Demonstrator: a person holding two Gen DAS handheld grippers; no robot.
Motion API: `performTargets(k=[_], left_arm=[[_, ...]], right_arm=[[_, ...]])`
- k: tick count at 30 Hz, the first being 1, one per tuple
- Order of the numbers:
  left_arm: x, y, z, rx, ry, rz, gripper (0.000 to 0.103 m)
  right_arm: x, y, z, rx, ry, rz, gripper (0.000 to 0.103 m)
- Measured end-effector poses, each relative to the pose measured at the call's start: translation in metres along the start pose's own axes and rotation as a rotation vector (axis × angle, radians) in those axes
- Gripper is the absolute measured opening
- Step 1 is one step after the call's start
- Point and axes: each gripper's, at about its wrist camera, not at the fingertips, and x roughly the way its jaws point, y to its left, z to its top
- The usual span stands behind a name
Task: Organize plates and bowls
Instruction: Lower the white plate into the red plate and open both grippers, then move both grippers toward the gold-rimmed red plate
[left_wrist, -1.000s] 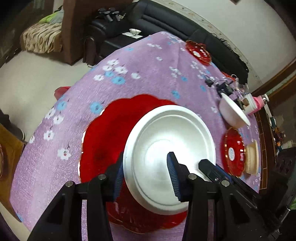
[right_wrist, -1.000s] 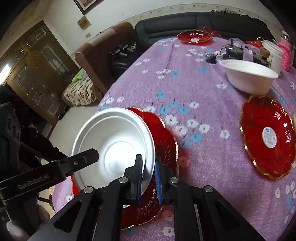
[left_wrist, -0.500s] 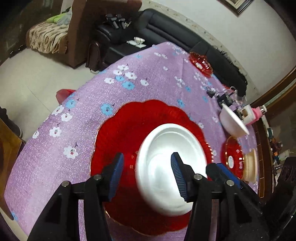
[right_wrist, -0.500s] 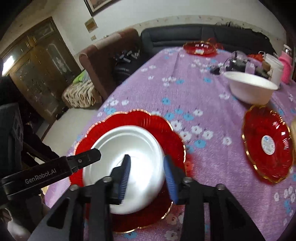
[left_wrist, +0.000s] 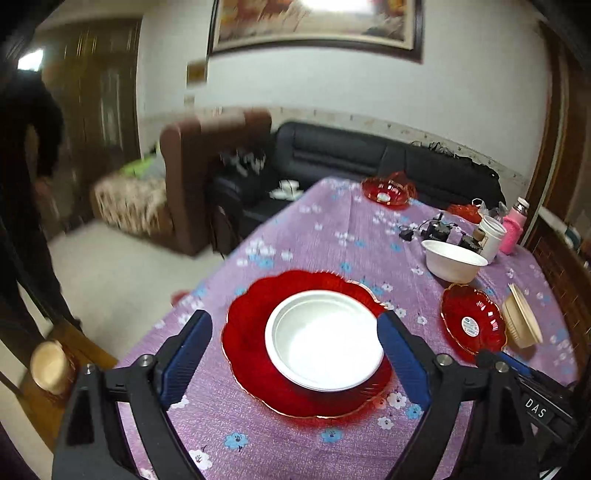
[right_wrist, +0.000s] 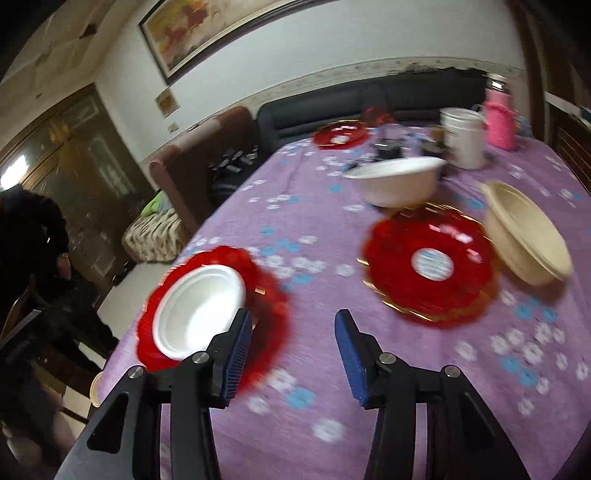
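A white plate (left_wrist: 325, 350) lies on a large red scalloped plate (left_wrist: 251, 332) on the purple flowered tablecloth; both show in the right wrist view (right_wrist: 199, 310) (right_wrist: 273, 310) too. My left gripper (left_wrist: 295, 354) is open and empty, held above and in front of them. My right gripper (right_wrist: 291, 354) is open and empty over the cloth right of the red plate. A small red plate (right_wrist: 428, 266), a beige bowl (right_wrist: 524, 236) and a white bowl (right_wrist: 399, 181) lie farther right.
Another red plate (left_wrist: 388, 190) sits at the far end of the table (right_wrist: 314, 229). A white cup (right_wrist: 463, 136), a pink bottle (right_wrist: 500, 118) and dark cables (left_wrist: 428, 229) stand at the back right. A sofa and armchair lie beyond. A person in black stands left.
The right gripper let go of the white plate, which now rests on the large red plate. Both grippers opened wide and drew back and up; the right one swung rightward.
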Motion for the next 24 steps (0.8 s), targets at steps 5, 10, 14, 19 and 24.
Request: performTargets(k=[5,10,14,19,24], left_arm=[[-0.026,-0.038,-0.006,0.102,-0.063,0.032,0.091],[-0.045,-0.068,-0.015,0.170,-0.101,0.020,0.092],[-0.054,-0.090,-0.021,0.215,-0.116,0.004,0.092],[-0.061,-0.107,-0.026,0.256,-0.127,-0.007,0.092],[-0.059,-0.115,-0.029,0.273,-0.116,-0.018,0.092]], right_arm=[[-0.028,-0.059,-0.023,0.112,-0.021,-0.047,0.051],[-0.058,-0.103,-0.040,0.204,-0.069,-0.089,0.051],[-0.078,-0.125,-0.047,0.250,-0.107,-0.105,0.053],[-0.093,-0.140,-0.052,0.270,-0.129,-0.119,0.054],[-0.092,-0.146,-0.054,0.281,-0.132,-0.119,0.054]])
